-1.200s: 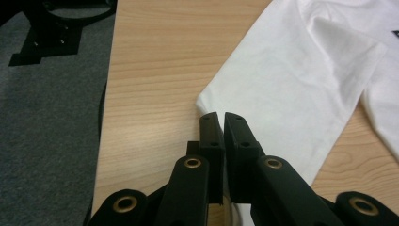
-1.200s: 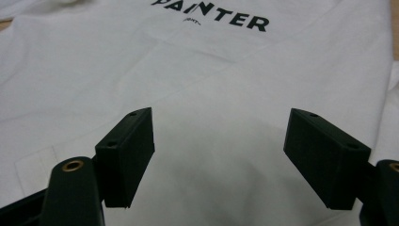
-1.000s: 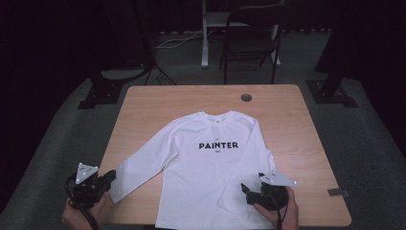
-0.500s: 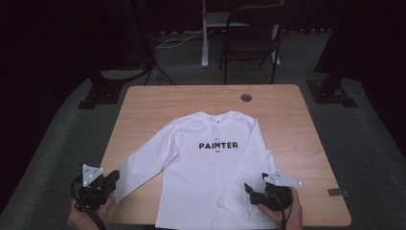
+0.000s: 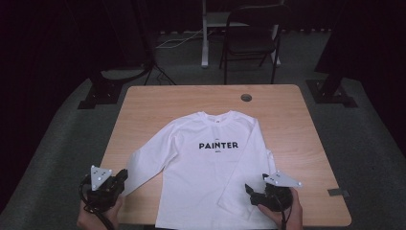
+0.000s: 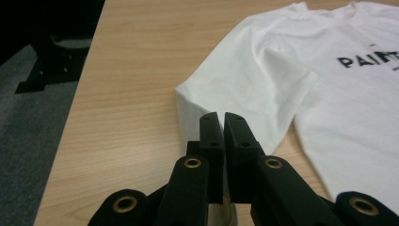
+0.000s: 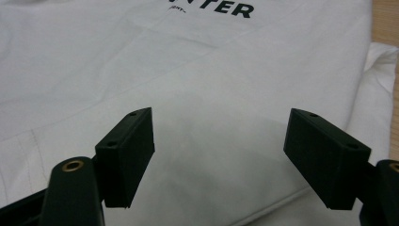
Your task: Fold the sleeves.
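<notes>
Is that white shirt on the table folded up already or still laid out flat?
Mostly spread out: the white shirt lies front up on the table, PAINTER print showing, one sleeve angled outward, the other along the body.

— What is the long-sleeved T-shirt (image 5: 206,177) made of?
— Soft white cloth, matt, lightly creased, with flat black printed lettering.
— And the bench (image 5: 287,120)?
— Pale wood grain, smooth with a slight sheen.
— The left tool (image 6: 221,127)?
— Matt black plastic with brass-coloured metal eyelets. The right tool (image 7: 230,155) looks alike, and the floor (image 5: 364,143) is rough grey carpet.
</notes>
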`<action>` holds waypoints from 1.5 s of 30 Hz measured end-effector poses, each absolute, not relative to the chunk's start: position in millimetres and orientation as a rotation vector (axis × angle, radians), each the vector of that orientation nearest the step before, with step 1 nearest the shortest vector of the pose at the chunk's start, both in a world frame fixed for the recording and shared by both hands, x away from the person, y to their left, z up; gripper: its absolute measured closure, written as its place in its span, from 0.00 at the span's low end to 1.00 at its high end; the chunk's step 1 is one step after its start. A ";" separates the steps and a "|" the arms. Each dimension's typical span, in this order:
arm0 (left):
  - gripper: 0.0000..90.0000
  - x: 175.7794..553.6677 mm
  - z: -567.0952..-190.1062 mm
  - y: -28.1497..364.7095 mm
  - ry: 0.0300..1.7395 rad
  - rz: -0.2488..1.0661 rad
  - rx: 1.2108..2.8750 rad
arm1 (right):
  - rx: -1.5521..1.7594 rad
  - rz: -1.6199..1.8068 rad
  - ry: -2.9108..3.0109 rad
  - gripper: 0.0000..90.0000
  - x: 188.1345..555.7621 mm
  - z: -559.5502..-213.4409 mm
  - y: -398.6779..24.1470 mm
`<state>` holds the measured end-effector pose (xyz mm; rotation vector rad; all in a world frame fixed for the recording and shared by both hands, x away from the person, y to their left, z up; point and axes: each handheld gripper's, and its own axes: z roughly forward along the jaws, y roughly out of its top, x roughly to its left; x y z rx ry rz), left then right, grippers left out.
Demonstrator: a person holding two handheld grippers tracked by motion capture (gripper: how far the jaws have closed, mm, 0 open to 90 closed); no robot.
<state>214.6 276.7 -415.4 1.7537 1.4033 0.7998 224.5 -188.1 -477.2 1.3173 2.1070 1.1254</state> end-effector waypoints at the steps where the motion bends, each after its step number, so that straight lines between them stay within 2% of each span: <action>1: 0.97 214.6 -414.8 274.1 1.393 0.800 1.750 | 1.318 1.124 2.107 0.27 224.6 -477.3 -188.1; 26: 0.97 213.8 -425.5 223.5 1.259 0.748 1.806 | 1.324 1.101 2.100 0.27 225.5 -479.6 -188.5; 45: 0.97 212.0 -442.7 173.5 1.148 0.679 1.910 | 1.326 1.097 2.098 0.27 225.3 -480.1 -189.3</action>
